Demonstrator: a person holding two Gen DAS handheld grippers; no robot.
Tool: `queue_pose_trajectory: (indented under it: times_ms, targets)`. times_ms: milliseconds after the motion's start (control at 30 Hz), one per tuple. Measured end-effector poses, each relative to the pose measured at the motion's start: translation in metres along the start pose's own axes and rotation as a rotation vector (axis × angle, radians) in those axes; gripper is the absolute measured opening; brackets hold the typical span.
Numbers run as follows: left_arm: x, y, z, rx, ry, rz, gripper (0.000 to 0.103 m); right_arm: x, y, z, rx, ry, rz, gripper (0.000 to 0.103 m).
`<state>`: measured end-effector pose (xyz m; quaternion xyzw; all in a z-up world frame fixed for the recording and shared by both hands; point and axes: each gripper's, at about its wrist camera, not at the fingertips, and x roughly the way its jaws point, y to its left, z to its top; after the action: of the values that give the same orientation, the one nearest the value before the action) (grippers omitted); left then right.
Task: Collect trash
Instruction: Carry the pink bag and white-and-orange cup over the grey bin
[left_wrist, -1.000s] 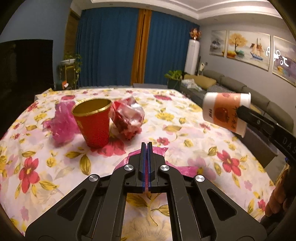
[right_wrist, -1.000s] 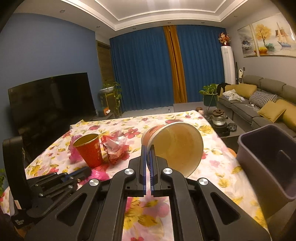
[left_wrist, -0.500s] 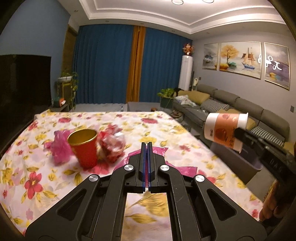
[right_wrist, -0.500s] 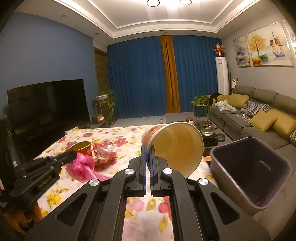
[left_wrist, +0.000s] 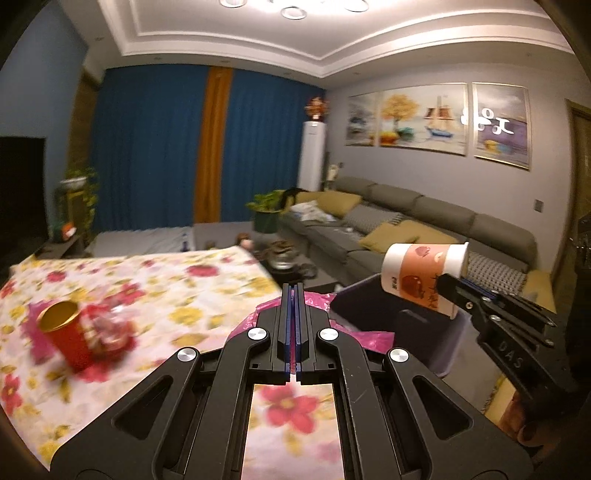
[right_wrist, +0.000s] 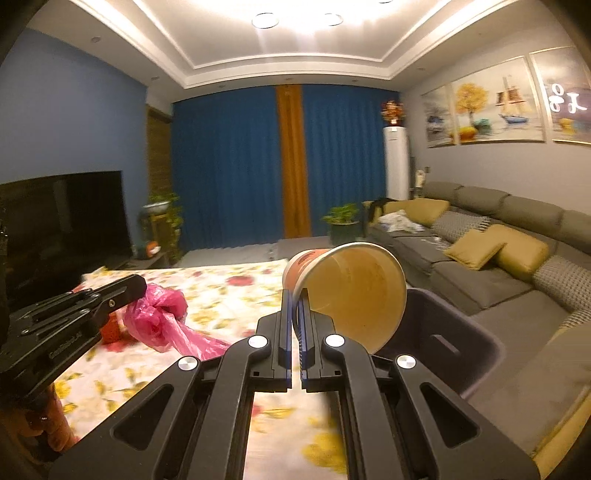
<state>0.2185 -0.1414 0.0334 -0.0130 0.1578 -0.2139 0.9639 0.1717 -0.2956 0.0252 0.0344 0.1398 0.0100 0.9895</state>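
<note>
We have the left gripper (left_wrist: 292, 295) clamped tight on a pink plastic bag (right_wrist: 159, 321), which hangs from its tips at the left of the right wrist view. Our right gripper (right_wrist: 295, 302) is pinched on the rim of a paper cup (right_wrist: 351, 291), tipped on its side, mouth toward us, above the dark bin (right_wrist: 461, 343) at lower right. On the floral tablecloth (left_wrist: 166, 280), lower left, stand a red cup (left_wrist: 66, 336) and crumpled wrapper (left_wrist: 107, 328).

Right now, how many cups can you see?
2. A paper cup is clamped by its rim in the right tool, over the bin. A red cup stands on the table.
</note>
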Motion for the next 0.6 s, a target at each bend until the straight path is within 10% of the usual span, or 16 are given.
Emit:
queue_pose_trajectory:
  times_ms: [600]
  targets:
    - [0.092,-0.087,-0.005,0.054,0.032,-0.175,0.0,0.017,-0.082,-0.008,0.075,0.011,-0.113,0.004]
